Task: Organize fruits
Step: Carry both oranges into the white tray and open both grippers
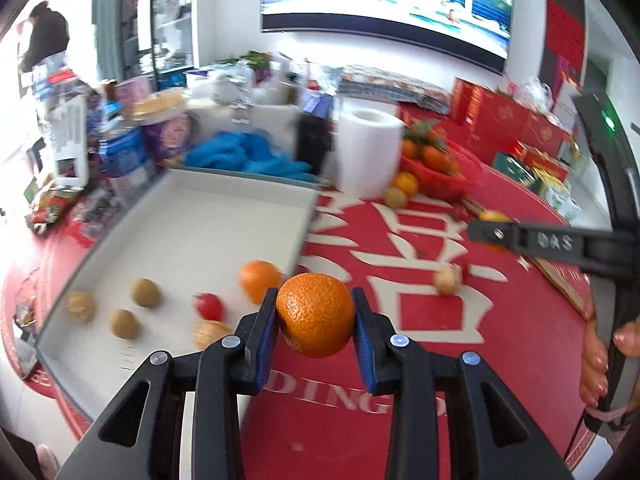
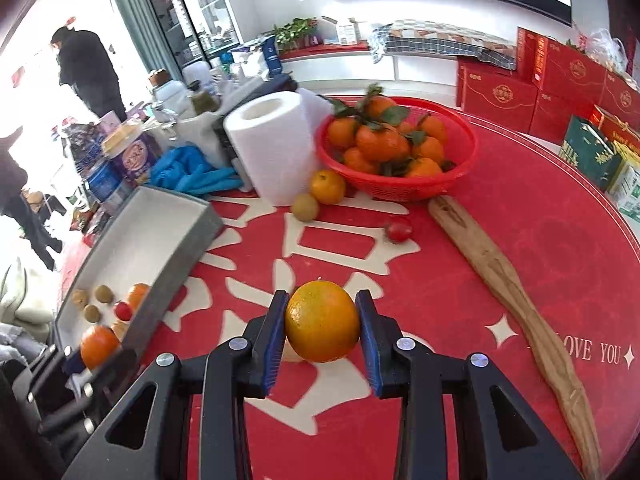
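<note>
My left gripper [image 1: 315, 312] is shut on a deep-orange mandarin [image 1: 316, 320], held above the red cloth just right of the grey tray [image 1: 240, 184]. The tray holds another mandarin [image 1: 259, 280], a cherry tomato [image 1: 209, 306] and several small brown-green fruits [image 1: 146, 292]. My right gripper [image 2: 322, 320] is shut on a yellow-orange citrus [image 2: 322, 326], lifted over the cloth's middle. A pale small fruit [image 2: 291, 354] lies just beneath it. From the right wrist view, the left gripper [image 2: 99, 346] with its mandarin shows by the tray's [image 2: 160, 216] near corner.
A red basket [image 2: 460, 168] of leafy mandarins stands at the back. In front of it lie a loose orange [image 2: 328, 186], a brown-green fruit [image 2: 305, 206] and a cherry tomato [image 2: 399, 231]. A paper roll [image 2: 276, 148], blue gloves [image 2: 192, 174] and a long wooden board [image 2: 500, 272] are nearby.
</note>
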Motion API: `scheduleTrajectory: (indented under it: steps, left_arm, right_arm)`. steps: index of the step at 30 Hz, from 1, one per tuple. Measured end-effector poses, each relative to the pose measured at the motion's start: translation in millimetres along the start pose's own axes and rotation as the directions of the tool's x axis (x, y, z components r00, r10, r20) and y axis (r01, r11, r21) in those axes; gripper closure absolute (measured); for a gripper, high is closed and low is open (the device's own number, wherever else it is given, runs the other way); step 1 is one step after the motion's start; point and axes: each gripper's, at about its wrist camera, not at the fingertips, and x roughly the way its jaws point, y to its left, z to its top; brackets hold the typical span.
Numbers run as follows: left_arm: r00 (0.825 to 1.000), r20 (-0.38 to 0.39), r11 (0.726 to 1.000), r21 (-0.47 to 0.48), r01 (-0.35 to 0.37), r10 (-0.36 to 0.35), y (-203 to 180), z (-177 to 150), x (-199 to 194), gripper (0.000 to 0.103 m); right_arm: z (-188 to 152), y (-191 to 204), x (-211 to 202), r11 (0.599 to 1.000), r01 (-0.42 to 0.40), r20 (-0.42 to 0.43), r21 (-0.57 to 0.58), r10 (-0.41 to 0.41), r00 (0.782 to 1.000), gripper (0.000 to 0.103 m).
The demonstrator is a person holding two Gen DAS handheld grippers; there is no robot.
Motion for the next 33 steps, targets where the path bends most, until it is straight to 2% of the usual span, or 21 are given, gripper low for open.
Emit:
scheduleTrajectory:
  steps: [6, 11, 16, 30, 33]
  left_arm:
    - [0.998, 0.007, 0.996, -0.065, -0.059, 0.059, 42.3, 1.5, -1.0, 0.066]
    - [0.995, -0.006, 0.988, -0.115, -0.101, 0.101, 71.8, -1.3, 2.9, 0.066]
    - [0.991, -0.021, 0.981, -0.140, -0.134, 0.132, 91.5, -5.0, 7.6, 0.066]
    - [0.981, -0.057, 0.968, -0.163, -0.190, 0.183, 124.4, -12.0, 25.9, 0.066]
    - [0.983, -0.054, 0.971, -0.160, -0.180, 0.173, 125.8, -11.2, 27.2, 0.066]
  right_arm:
    - [3.2, 29.4, 5.1, 0.999, -0.015, -0.009, -0.039, 0.015, 1.000, 0.068]
    - [7.0, 60.6, 11.5, 0.995, -0.072, -0.021, -0.071, 0.071, 0.997, 0.068]
    - [9.6, 93.6, 19.5, 0.987, -0.097, -0.032, -0.127, 0.093, 0.995, 0.068]
    - [10.1, 162.4, 55.9, 0.963, -0.152, -0.094, -0.224, 0.134, 0.987, 0.068]
    - [10.7, 171.9, 65.1, 0.959, -0.152, -0.106, -0.238, 0.130, 0.986, 0.068]
